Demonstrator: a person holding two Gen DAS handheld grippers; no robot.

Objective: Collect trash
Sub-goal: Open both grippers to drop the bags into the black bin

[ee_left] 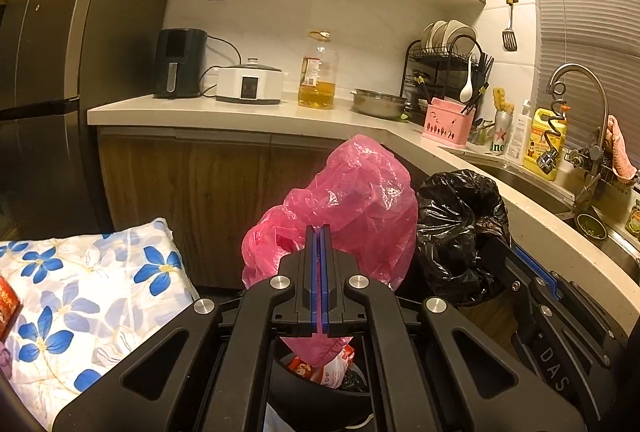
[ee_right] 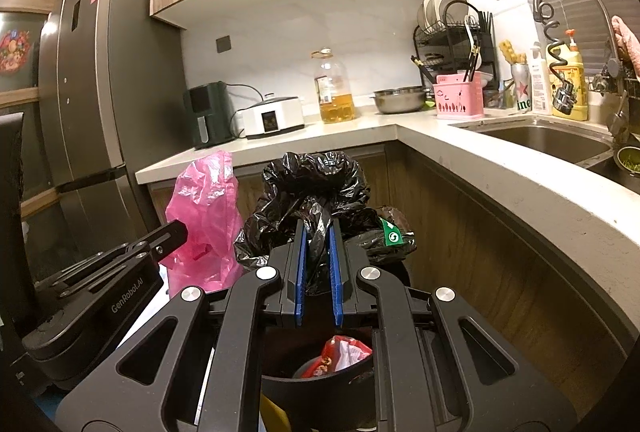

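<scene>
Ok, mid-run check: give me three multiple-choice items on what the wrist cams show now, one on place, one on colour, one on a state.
1. Where is the oil bottle?
A. In the sink
B. On the countertop
C. On the floor

2. What colour is the bag in the left gripper?
A. Pink
B. White
C. Green

3. How does the right gripper stand?
A. Wide open, holding nothing
B. Out of view
C. Shut on the black bag

Key: 1 B, it stands on the countertop between the white cooker and the steel bowl. 2 A, the pink bag bunches up from its shut fingers. 3 C, the black bag is pinched between its blue pads.
</scene>
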